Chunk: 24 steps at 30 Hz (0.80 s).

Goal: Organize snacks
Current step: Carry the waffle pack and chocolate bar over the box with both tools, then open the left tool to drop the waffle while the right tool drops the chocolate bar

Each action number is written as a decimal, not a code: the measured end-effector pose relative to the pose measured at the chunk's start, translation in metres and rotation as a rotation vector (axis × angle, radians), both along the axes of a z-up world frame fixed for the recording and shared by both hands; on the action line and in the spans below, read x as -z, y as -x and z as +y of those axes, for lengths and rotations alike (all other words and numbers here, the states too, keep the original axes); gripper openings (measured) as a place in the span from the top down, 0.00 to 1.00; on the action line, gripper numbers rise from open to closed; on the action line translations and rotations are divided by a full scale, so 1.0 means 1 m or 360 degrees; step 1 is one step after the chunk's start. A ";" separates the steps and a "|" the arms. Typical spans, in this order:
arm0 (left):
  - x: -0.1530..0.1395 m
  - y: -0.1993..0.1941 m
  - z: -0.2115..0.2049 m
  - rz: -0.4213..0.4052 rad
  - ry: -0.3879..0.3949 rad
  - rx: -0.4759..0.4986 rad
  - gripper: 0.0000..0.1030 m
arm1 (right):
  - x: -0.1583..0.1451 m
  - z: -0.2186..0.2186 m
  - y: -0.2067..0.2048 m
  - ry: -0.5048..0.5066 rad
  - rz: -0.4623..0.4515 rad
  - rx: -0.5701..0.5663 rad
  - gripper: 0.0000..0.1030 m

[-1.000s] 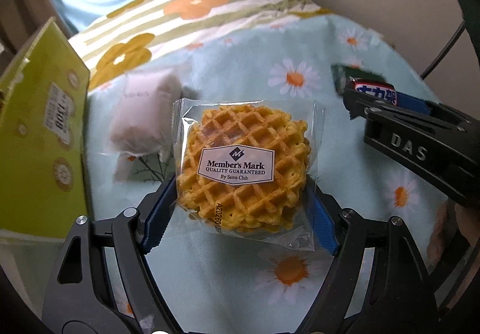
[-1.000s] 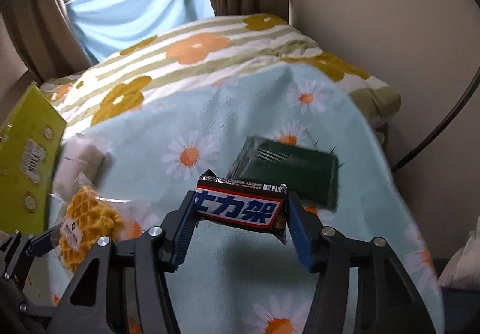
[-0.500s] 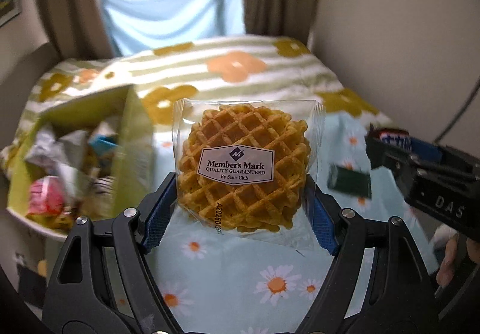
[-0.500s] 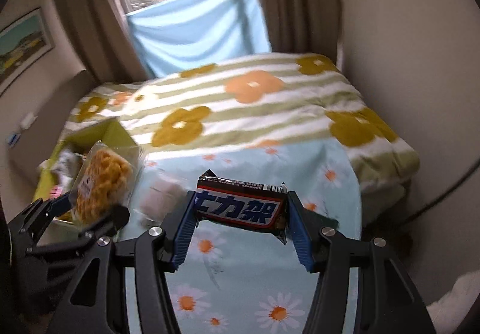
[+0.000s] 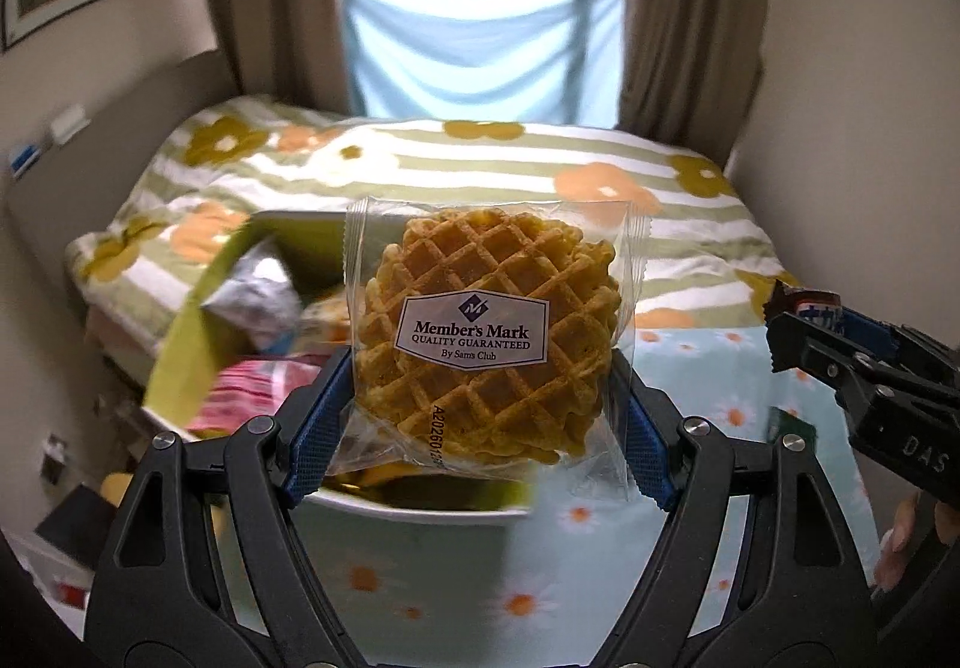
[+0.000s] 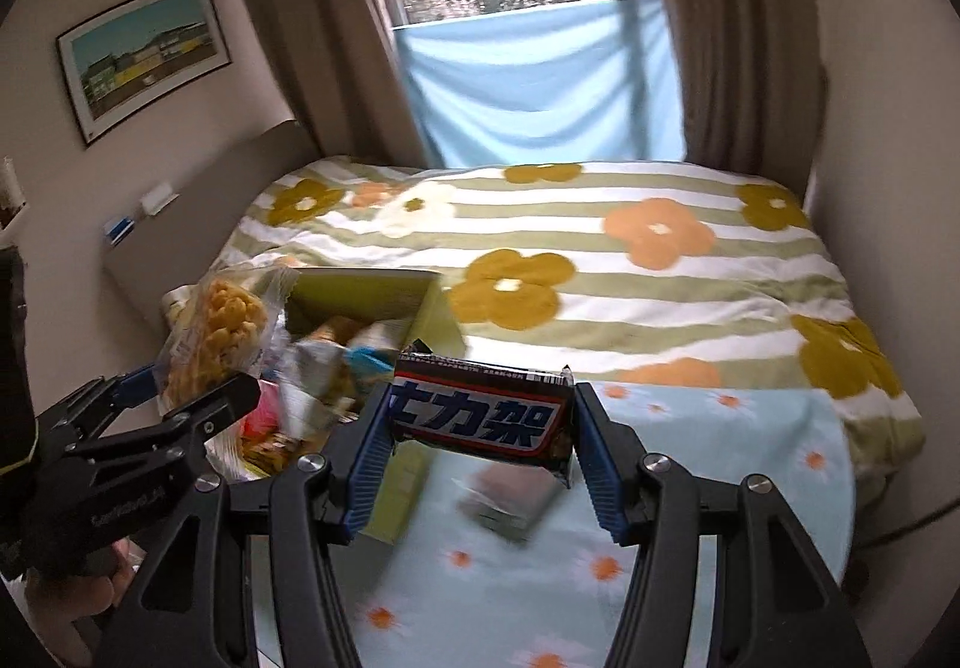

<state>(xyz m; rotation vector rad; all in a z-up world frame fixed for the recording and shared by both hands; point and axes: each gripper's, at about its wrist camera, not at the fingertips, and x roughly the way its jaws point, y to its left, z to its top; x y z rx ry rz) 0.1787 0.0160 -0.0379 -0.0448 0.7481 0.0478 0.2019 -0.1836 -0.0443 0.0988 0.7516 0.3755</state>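
Two snacks are in my grip: my left gripper pinches a clear-wrapped golden round waffle, my right gripper a dark wrapped chocolate bar, both held above the open yellow-green cardboard box. It already holds several packets. One blurred wrapped packet is left on the daisy-print cloth, I judge.

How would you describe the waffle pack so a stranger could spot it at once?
Start at the flowered bed, then the green snack box on it. Above that box, the left gripper pinches the waffle pack: a clear wrapper, golden grid, white Member's Mark label, unlike the crumpled packets below.
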 end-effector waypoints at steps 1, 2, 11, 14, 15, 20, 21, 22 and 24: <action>0.000 -0.003 0.017 0.0012 0.0007 -0.0018 0.25 | 0.000 0.014 -0.003 -0.0004 0.0009 -0.0018 0.48; 0.001 -0.006 0.030 0.0024 0.0007 -0.0032 0.25 | 0.002 0.023 -0.006 -0.0010 0.0018 -0.0029 0.48; 0.031 -0.052 0.142 0.0227 0.0039 -0.0077 0.25 | 0.014 0.114 -0.031 0.0013 0.0092 -0.0086 0.48; 0.045 -0.065 0.165 0.0290 0.0067 -0.0057 0.24 | 0.023 0.131 -0.038 0.0027 0.0130 -0.0058 0.48; 0.050 -0.069 0.172 0.0311 0.0092 -0.0038 0.20 | 0.026 0.135 -0.041 0.0026 0.0146 -0.0041 0.48; 0.067 -0.077 0.189 0.0365 0.0123 0.0058 0.01 | 0.039 0.150 -0.044 0.0030 0.0206 0.0048 0.48; 0.068 -0.077 0.190 0.0372 0.0104 0.0080 0.01 | 0.040 0.152 -0.043 0.0031 0.0218 0.0064 0.48; 0.070 -0.078 0.191 0.0379 0.0088 0.0100 0.01 | 0.043 0.153 -0.042 0.0035 0.0232 0.0079 0.48; 0.073 -0.078 0.196 0.0393 0.0075 0.0132 0.01 | 0.048 0.154 -0.040 0.0047 0.0257 0.0104 0.48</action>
